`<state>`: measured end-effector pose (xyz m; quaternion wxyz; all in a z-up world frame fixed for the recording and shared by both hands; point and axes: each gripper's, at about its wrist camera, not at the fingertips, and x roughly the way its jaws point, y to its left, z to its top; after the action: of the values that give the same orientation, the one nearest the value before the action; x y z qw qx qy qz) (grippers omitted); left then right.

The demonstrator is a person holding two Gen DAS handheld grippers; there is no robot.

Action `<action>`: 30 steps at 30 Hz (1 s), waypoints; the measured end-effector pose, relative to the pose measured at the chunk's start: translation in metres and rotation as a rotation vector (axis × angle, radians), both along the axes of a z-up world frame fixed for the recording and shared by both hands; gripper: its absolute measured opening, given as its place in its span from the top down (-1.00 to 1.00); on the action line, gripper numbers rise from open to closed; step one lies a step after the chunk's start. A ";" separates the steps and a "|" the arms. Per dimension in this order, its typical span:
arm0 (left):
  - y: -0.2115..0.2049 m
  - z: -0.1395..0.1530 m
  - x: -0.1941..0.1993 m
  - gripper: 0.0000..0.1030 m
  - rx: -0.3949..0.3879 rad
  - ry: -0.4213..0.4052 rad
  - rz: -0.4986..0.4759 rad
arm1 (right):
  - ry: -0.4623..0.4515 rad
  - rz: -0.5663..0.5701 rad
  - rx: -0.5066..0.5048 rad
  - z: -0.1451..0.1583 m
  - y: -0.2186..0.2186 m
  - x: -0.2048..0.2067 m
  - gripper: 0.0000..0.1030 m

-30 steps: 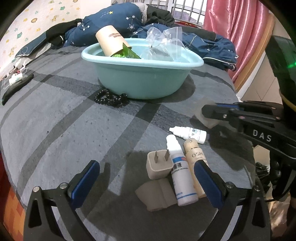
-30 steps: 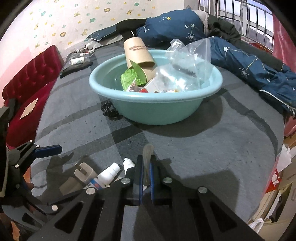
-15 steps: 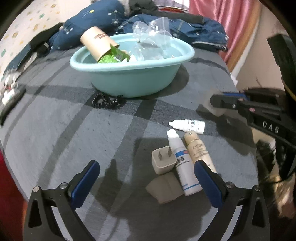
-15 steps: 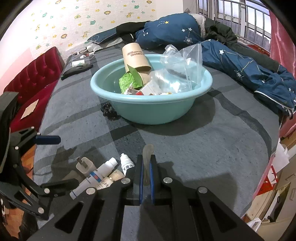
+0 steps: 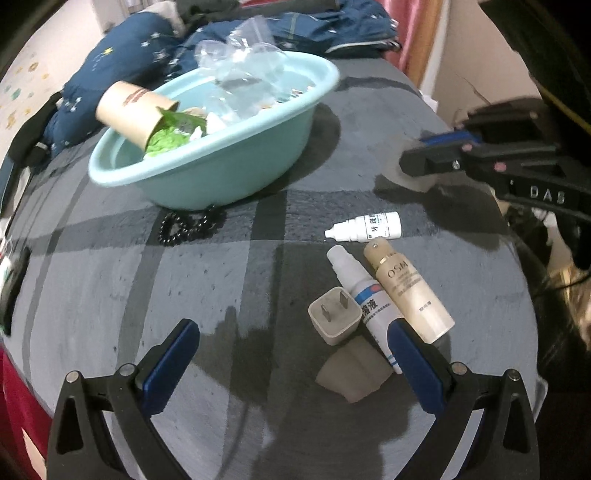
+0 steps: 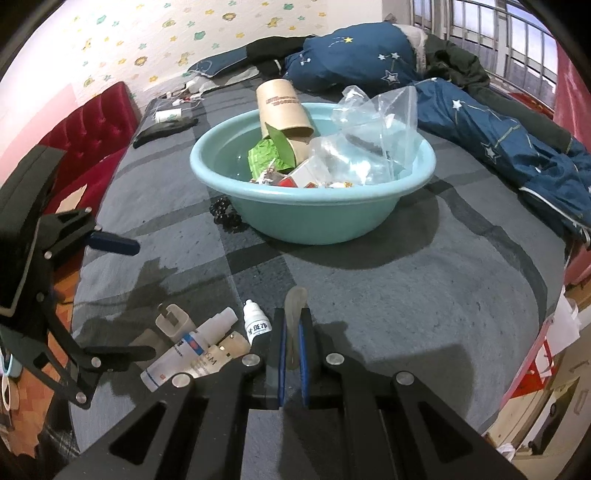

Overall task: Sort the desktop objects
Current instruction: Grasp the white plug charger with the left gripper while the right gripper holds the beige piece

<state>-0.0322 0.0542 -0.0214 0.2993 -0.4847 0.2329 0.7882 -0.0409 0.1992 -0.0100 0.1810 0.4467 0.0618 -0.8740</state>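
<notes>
1. Surface: a bed under a grey plaid blanket (image 6: 388,295); star-patterned wallpaper (image 6: 155,33) behind, a red tufted bench (image 6: 92,122) along one side, a barred window (image 6: 491,40) at the far corner.
2. A teal basin (image 6: 314,218) stands mid-bed, holding a cardboard tube (image 6: 282,107), a clear plastic bag (image 6: 373,129) and small packets. A black bead bracelet (image 5: 188,225) lies touching its base.
3. Edges: a blue starred quilt (image 6: 491,136) crowds the far side; open blanket remains between the basin and the near edge.
4. Near the edge lie an eye-drop bottle (image 5: 364,227), a white solution bottle (image 5: 364,295), a beige OSM bottle (image 5: 410,291), a plug adapter (image 5: 334,315) and a beige pad (image 5: 354,373), close together.
5. Left tongs (image 5: 291,358): wide apart, nothing between them, the right finger overlapping the two longer bottles in view.
6. Right tongs (image 6: 293,354): clamped on a thin translucent piece (image 6: 295,302), just beside the eye-drop bottle.
</notes>
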 end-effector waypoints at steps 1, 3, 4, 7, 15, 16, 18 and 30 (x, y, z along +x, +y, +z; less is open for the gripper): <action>0.002 0.000 -0.001 -0.99 -0.009 -0.001 -0.015 | -0.005 0.011 0.003 0.002 0.000 -0.001 0.91; 0.004 -0.001 -0.004 -0.98 -0.032 -0.009 -0.044 | -0.010 0.024 0.010 0.004 0.000 -0.003 0.91; 0.005 -0.002 -0.007 -0.97 -0.040 -0.018 -0.051 | -0.011 0.031 0.013 0.006 -0.001 -0.004 0.91; 0.006 -0.005 -0.014 -0.92 -0.068 -0.043 -0.079 | -0.019 0.050 0.016 0.011 -0.001 -0.007 0.91; 0.012 -0.008 -0.018 -0.71 -0.112 -0.069 -0.211 | -0.029 0.089 0.025 0.021 -0.001 -0.015 0.91; 0.013 -0.008 -0.018 -0.61 -0.117 -0.070 -0.223 | -0.030 0.092 0.029 0.021 -0.001 -0.016 0.91; 0.016 -0.010 -0.023 -0.56 -0.120 -0.093 -0.235 | -0.030 0.099 0.040 0.022 -0.002 -0.017 0.91; 0.026 -0.020 -0.028 0.24 -0.103 -0.235 -0.347 | -0.040 0.079 0.021 0.023 0.005 -0.021 0.91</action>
<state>-0.0602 0.0804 -0.0411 0.4307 -0.5403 0.3164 0.6500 -0.0620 0.2047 0.0126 0.2119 0.4633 0.0848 -0.8563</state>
